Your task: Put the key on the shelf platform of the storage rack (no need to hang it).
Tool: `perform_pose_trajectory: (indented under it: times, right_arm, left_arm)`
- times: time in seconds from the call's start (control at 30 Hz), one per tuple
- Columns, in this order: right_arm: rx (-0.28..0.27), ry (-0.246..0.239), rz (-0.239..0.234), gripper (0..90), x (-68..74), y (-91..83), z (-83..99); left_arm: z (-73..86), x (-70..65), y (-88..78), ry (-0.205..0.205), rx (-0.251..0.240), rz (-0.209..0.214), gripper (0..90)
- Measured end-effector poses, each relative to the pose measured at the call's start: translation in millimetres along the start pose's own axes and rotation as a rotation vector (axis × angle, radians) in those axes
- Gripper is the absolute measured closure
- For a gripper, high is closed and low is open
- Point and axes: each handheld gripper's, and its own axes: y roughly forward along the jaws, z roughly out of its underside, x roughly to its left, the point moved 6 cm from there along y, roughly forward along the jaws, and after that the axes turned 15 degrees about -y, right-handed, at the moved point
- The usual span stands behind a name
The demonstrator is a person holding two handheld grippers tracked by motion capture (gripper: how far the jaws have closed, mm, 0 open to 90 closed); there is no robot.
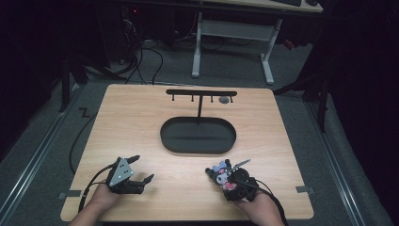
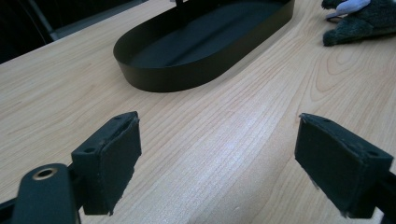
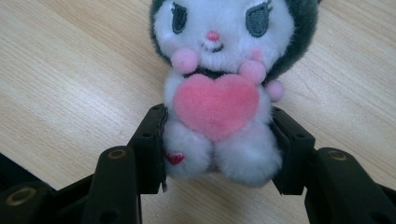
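At the near edge of the wooden bench (image 1: pixel 141 122), two hands come in from below, each cut off at the wrist by the frame. The left gripper (image 1: pixel 142 170) hovers low over bare wood with its jaws spread wide and nothing between them; the left gripper view shows both pads well apart. The right gripper (image 3: pixel 217 149) has its jaws closed on the lower body of one plush toy (image 3: pixel 219 84), a white-faced figure with dark ears hugging a pink heart. The toy's ear tips are cut off at the top of the right gripper view, and in the high view its details are too small to read; there it sits at the near right of the bench.

Farther back, at mid-bench, lies one black oval tray (image 1: pixel 165 134). A thin post rises from its far side to one crossbar with small pegs (image 1: pixel 201 93); a small rounded object at the bar's right end is hard to make out. Beyond the bench, a white desk frame (image 1: pixel 197 47) and cables stand on the dim floor.
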Motion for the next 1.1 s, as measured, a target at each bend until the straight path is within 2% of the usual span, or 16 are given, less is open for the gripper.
perform_pose_trajectory:
  times: [0.47, 1.1]
  right_arm:
    - [-0.071, 0.015, 0.046, 47.9, -13.4, -19.7, -14.5]
    - [-0.083, 0.039, 0.064, 47.9, -28.9, -22.5, -28.7]
  left_arm:
    - [-0.2, 0.1, 0.0, -0.001, -0.001, 0.002, 15.4]
    - [-0.1, -0.1, -0.2, 0.0, -0.001, 0.003, 15.4]
